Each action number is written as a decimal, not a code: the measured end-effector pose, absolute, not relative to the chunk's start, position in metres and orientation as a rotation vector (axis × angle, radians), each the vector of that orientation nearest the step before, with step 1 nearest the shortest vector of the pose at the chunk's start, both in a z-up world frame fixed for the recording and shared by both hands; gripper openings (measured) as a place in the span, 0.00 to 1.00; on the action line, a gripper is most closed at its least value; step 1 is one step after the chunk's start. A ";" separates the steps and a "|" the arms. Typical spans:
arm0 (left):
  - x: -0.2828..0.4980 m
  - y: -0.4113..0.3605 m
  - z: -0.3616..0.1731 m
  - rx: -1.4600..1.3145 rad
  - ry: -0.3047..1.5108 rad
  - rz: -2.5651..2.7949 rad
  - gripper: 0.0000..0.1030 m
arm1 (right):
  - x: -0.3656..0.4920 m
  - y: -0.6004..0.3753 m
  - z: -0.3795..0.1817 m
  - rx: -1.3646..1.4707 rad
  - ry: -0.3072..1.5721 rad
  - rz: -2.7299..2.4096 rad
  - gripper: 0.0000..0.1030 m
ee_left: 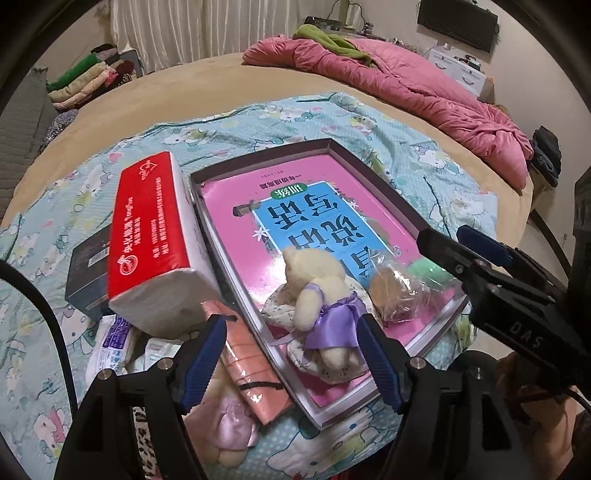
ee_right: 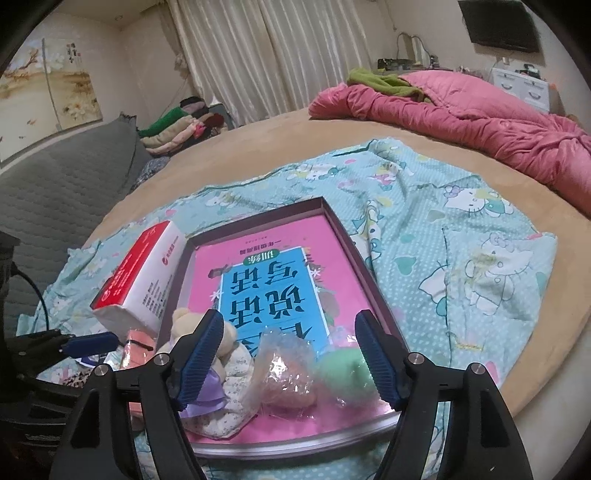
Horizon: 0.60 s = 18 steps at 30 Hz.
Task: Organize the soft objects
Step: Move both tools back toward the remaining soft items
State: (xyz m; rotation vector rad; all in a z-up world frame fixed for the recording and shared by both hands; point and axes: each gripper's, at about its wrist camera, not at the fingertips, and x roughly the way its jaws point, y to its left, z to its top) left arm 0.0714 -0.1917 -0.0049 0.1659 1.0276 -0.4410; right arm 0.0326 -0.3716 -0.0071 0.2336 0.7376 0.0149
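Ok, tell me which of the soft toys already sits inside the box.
The cream teddy bear in the purple satin dress lies inside the box, on the pink book. The other plush, in pale pink, lies outside the box on the bedsheet.

Before you: tan bed (ee_right: 258, 144) fills room, teal cartoon sheet (ee_right: 443, 229) spread over near part. Pink quilt (ee_right: 480, 114) heaped at far right, green cloth (ee_right: 380, 83) on top. Cream curtains (ee_right: 280, 51) hang behind, closed. To your left, grey quilted sofa (ee_right: 62, 184), folded clothes stack (ee_right: 177, 125) just past it, painted wall panel (ee_right: 48, 85) above. White drawers (ee_right: 521, 86) far right, dark screen (ee_right: 498, 26) on wall above. Light dim, indoor.
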 end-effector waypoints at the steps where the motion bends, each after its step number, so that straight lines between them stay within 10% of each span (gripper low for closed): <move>1: 0.071 -0.191 -0.003 0.169 1.026 -0.440 0.70 | 0.032 -0.370 -0.006 0.222 0.735 0.010 0.74; 18: 0.056 -0.159 0.019 0.141 0.977 -0.396 0.74 | 0.018 -0.342 0.021 0.139 0.646 0.019 0.79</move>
